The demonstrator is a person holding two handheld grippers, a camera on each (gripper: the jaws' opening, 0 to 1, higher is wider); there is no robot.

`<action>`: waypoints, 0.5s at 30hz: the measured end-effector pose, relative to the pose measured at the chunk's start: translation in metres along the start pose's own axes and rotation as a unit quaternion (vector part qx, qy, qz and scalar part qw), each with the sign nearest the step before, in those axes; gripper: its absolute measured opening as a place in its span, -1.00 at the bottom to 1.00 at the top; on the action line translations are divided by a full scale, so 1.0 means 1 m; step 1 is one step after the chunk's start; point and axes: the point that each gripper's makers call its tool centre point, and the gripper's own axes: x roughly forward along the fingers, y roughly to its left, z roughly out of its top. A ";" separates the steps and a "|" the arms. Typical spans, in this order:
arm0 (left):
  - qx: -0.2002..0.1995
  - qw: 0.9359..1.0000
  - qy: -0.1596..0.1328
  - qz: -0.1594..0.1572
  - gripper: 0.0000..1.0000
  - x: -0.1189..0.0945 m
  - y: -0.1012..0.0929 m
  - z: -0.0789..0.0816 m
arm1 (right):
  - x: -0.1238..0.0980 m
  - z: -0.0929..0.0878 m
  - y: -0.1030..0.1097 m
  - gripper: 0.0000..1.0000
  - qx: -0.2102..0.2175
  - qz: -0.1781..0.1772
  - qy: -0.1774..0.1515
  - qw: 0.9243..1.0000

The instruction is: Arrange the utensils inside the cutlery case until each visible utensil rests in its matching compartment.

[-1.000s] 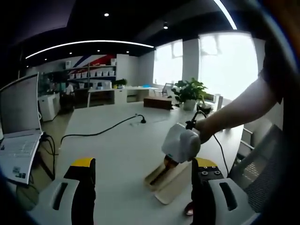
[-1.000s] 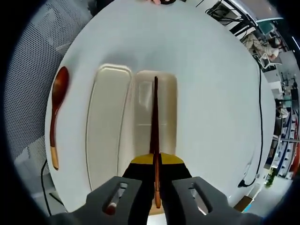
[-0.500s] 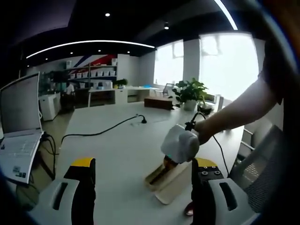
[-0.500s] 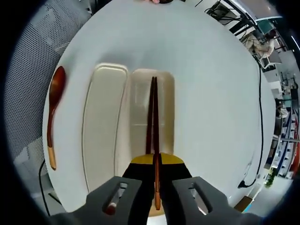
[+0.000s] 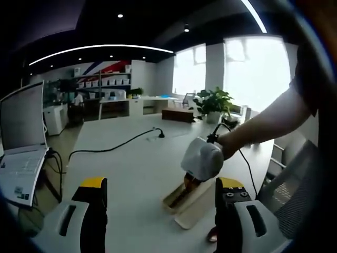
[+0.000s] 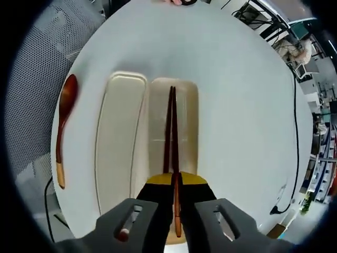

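Observation:
A beige cutlery case lies open on the white table (image 6: 231, 105) as two long halves side by side, the left half (image 6: 118, 153) and the right half (image 6: 188, 121). My right gripper (image 6: 175, 182) is shut on a pair of dark wooden chopsticks (image 6: 171, 126), which stretch lengthwise over the right half. A red-brown wooden spoon (image 6: 64, 124) lies on the table left of the case. In the left gripper view my left gripper (image 5: 160, 211) is open and holds nothing. Beyond it the right gripper (image 5: 190, 182), held by a hand, points down at the case (image 5: 181, 205).
A laptop (image 5: 21, 142) sits at the table's left edge. A black cable (image 5: 116, 147) crosses the far table, and a potted plant (image 5: 213, 103) stands at the back. A mesh chair (image 5: 295, 184) is beside the table at the right. The table edge runs close to the spoon.
The chopsticks, seen as one line a second ago, now show as two sticks slightly apart over the right half. The right gripper view has shifted a little. The left gripper has not moved.

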 end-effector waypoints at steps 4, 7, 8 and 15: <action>0.004 1.000 0.002 -0.002 0.74 0.000 -0.001 0.000 | -0.010 0.000 -0.004 -0.78 0.026 -0.013 -0.023 0.999; 0.004 1.000 0.003 -0.004 0.74 0.001 -0.003 -0.001 | -0.016 -0.002 -0.007 -0.76 0.031 -0.031 -0.030 0.999; 0.003 1.000 0.002 -0.003 0.74 0.001 -0.002 -0.001 | -0.020 -0.002 -0.008 -0.77 0.038 -0.039 -0.037 0.998; 0.002 1.000 0.000 -0.001 0.74 0.001 -0.001 0.001 | -0.058 -0.007 -0.028 -0.67 0.115 -0.125 -0.108 0.980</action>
